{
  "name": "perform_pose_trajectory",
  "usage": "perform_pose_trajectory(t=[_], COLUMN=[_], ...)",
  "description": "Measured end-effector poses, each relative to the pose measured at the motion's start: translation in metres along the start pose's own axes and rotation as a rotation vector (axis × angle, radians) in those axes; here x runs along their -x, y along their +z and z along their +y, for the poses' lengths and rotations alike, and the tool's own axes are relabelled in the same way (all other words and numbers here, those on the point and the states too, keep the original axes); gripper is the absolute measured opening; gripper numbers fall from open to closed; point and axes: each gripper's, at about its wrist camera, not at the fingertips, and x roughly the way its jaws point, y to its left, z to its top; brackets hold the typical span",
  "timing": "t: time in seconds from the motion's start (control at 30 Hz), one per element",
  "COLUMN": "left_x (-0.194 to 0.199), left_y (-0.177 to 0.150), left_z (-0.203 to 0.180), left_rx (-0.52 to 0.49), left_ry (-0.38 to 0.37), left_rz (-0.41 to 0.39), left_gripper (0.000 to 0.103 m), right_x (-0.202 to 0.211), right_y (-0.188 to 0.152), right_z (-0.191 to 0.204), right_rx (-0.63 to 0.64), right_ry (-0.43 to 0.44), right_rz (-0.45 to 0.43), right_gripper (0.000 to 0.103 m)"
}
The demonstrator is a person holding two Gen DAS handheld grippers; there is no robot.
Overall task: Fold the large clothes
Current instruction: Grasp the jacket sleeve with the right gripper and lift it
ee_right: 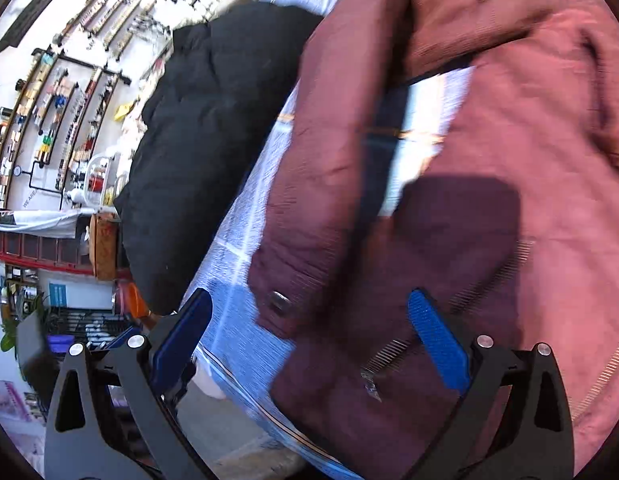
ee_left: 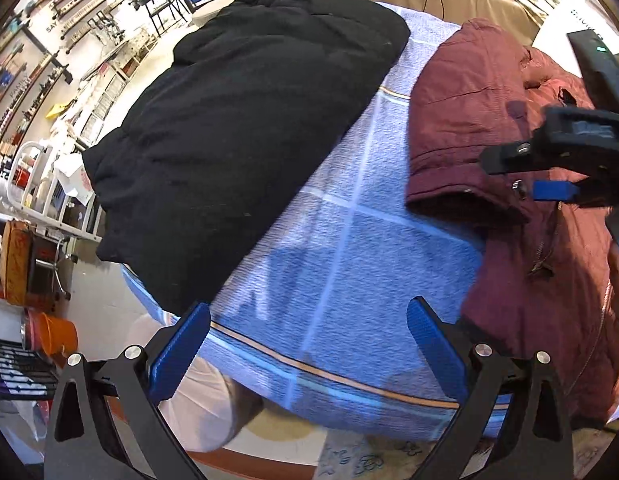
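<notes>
My right gripper (ee_right: 309, 344), jaws wide and empty, hangs directly over the maroon jacket (ee_right: 449, 200), its sleeve running toward frame top; my left gripper (ee_left: 309, 344), equally wide, sits farther off over the blue blanket (ee_left: 329, 240).

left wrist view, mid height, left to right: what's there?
Shelving → black coat → blue blanket → maroon jacket → right tongs at the frame's edge, over the jacket.

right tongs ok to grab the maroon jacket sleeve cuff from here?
Probably yes. The right tongs are open, and the maroon jacket sleeve cuff lies between the fingers, on top of the blue blanket, with nothing covering it.
</notes>
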Motion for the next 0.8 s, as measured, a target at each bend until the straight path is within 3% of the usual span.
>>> perform_pose_trajectory(t=[0.03, 0.1, 0.17, 0.23, 0.37, 0.53, 0.67, 0.8], left_x=[-0.003, -0.008, -0.012, -0.014, -0.012, 0.0, 0.016, 0.027], left_y=[0.0, 0.001, 0.002, 0.005, 0.017, 0.038, 0.047, 0.056], left_z=[0.006, 0.016, 0.021, 0.02, 0.004, -0.034, -0.069, -0.1], left_rx=[0.003, 0.014, 0.023, 0.014, -0.055, -0.14, -0.177, -0.196], left_ry=[-0.006, -0.025, -0.048, -0.063, -0.091, -0.141, -0.151, -0.185], left_rz=[-0.004, -0.005, -0.002, -0.001, -0.024, -0.052, -0.086, -0.087], left_gripper=[0.097, 0.097, 0.097, 0.097, 0.097, 0.097, 0.097, 0.097], right_x=[-0.013, -0.026, -0.035, -0.031, -0.003, 0.069, 0.138, 0.197], right_y=[0.002, 0.002, 0.006, 0.011, 0.04, 0.085, 0.101, 0.089], right_z=[0.006, 0.019, 0.03, 0.046, 0.124, 0.213, 0.185, 0.084], right_rx=[-0.012, -0.021, -0.012, 0.002, 0.173, 0.293, 0.289, 0.2], right_ry=[-0.014, -0.04, -0.072, -0.062, -0.034, 0.109, 0.184, 0.112], right_rz=[0.016, 0.037, 0.067, 0.066, 0.0, -0.158, -0.278, -0.298], right_gripper=[0.097, 0.085, 0.037, 0.034, 0.024, 0.023, 0.021, 0.02])
